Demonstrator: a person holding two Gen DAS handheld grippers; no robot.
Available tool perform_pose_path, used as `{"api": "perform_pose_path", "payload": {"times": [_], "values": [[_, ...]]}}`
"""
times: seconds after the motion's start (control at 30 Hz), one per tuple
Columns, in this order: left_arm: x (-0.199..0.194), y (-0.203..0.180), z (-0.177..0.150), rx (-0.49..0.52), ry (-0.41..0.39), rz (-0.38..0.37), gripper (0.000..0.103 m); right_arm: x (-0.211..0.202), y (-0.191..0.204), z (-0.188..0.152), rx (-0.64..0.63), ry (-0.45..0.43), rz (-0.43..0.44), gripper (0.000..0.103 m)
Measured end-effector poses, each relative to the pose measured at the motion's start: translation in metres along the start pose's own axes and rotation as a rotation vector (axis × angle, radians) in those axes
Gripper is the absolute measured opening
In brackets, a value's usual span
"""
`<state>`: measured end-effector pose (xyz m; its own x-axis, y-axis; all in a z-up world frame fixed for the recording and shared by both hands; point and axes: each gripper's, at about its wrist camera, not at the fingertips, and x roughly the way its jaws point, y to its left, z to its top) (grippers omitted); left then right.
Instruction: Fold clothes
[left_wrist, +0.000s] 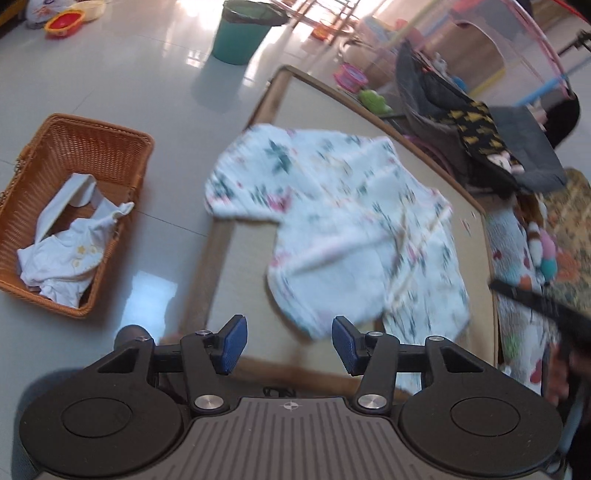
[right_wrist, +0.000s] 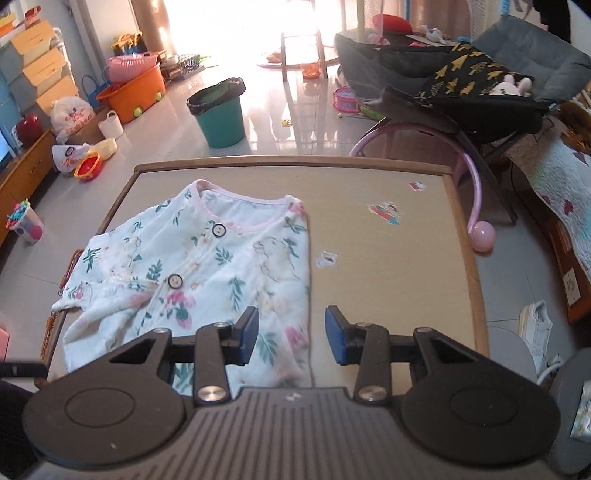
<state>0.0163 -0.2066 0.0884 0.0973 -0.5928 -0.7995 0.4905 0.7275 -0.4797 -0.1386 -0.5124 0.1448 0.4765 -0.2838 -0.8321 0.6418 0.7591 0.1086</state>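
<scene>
Left wrist view: left gripper (left_wrist: 284, 345) hangs over the near edge of the table (left_wrist: 243, 254), blue pads (left_wrist: 233, 343) apart, nothing between them, no contact with cloth. The floral baby garment (left_wrist: 332, 229) lies on the table, motion-blurred, spread from mid-table toward the table's right edge; one sleeve reaches over the table's left rim. Its near hem sits just beyond the right pad, apart from it. Left of the table, on the tiled floor, a wicker basket (left_wrist: 92, 147) holds crumpled white clothes (left_wrist: 66, 251). Beyond the table's far corner, a teal bin (left_wrist: 240, 37). Right of the table, a grey chair with a black gold-print cloth (left_wrist: 476, 129) draped on it. A dark blurred shape at the table's right edge is probably the other tool; cannot tell more. Right wrist view: right gripper (right_wrist: 291, 336) above the near side of the table (right_wrist: 388, 277), fingers apart, empty; the garment's right edge runs under the gap, not pinched. Garment (right_wrist: 221, 258) is sharp here: white with green leaves and pink flowers, pink-trimmed neckline toward the table's far edge, two dark buttons (right_wrist: 218, 230) down the front, lying flat on the table's left half, one sleeve over the left rim. Stickers (right_wrist: 386, 211) on the table's bare right half. Teal bin (right_wrist: 221, 114) past the far edge of the table, pink hoop (right_wrist: 476, 184) against the table's right far corner.
</scene>
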Motion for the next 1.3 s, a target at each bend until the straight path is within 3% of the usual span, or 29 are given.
{"api": "perform_pose_path", "payload": {"times": [0.2,0.3,0.37,0.7,0.77,0.93,1.03,1.3], "values": [[-0.002,0.003,-0.030,0.076,-0.011,0.005,0.053,0.023,0.017,0.018,-0.024,0.050,-0.001,0.041],[-0.009,0.003,-0.030,0.094,-0.046,-0.027,0.054,0.031,0.023,0.025,-0.020,0.065,0.002,0.041],[-0.008,0.006,-0.032,0.094,-0.044,-0.023,0.059,0.036,0.028,0.030,-0.022,0.069,0.007,0.041],[0.003,0.009,-0.031,0.082,-0.032,-0.066,0.062,0.072,0.047,0.036,-0.069,0.186,-0.061,0.041],[0.003,0.010,-0.031,0.076,-0.034,-0.071,0.062,0.076,0.047,0.034,-0.080,0.202,-0.075,0.038],[0.003,0.011,-0.030,0.066,-0.037,-0.083,0.062,0.083,0.042,0.031,-0.090,0.224,-0.090,0.013],[0.003,0.011,-0.030,0.061,-0.039,-0.088,0.062,0.083,0.039,0.030,-0.093,0.219,-0.087,0.007],[0.002,0.013,-0.028,0.053,-0.039,-0.096,0.062,0.070,0.030,0.041,-0.116,0.182,-0.103,0.004]]}}
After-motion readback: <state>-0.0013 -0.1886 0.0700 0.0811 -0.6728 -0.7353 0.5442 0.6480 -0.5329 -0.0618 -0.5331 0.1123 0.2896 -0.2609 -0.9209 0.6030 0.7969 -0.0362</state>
